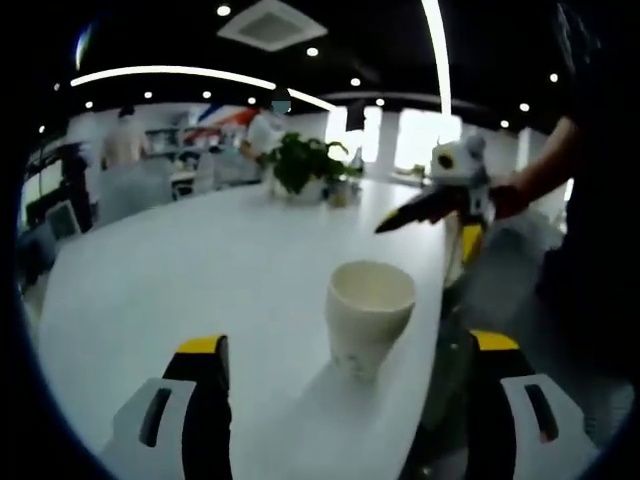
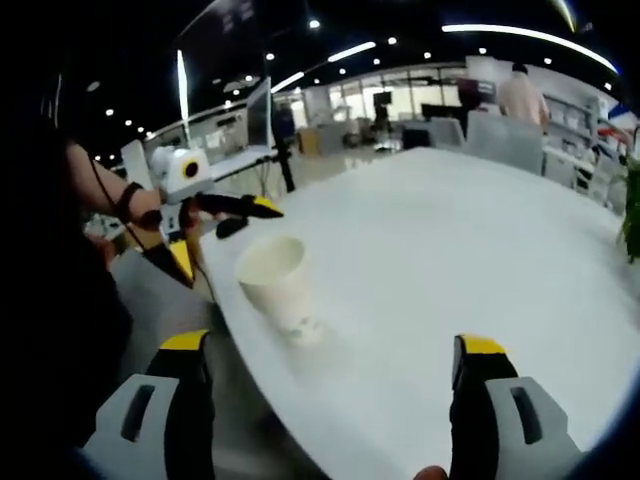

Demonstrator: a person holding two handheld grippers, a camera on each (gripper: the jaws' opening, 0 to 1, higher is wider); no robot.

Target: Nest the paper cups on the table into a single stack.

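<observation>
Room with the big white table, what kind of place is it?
Probably an open office or lab: a long white table with a white paper cup, a leafy green potted plant, desks and ceiling strip lights behind.

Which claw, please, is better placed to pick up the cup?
Probably left: the cup stands upright just ahead between its open jaws. In the right gripper view the cup sits further off, left of centre.

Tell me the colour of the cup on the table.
Off-white, with a faint print low on its side; the cup shows best in the left gripper view.
</observation>
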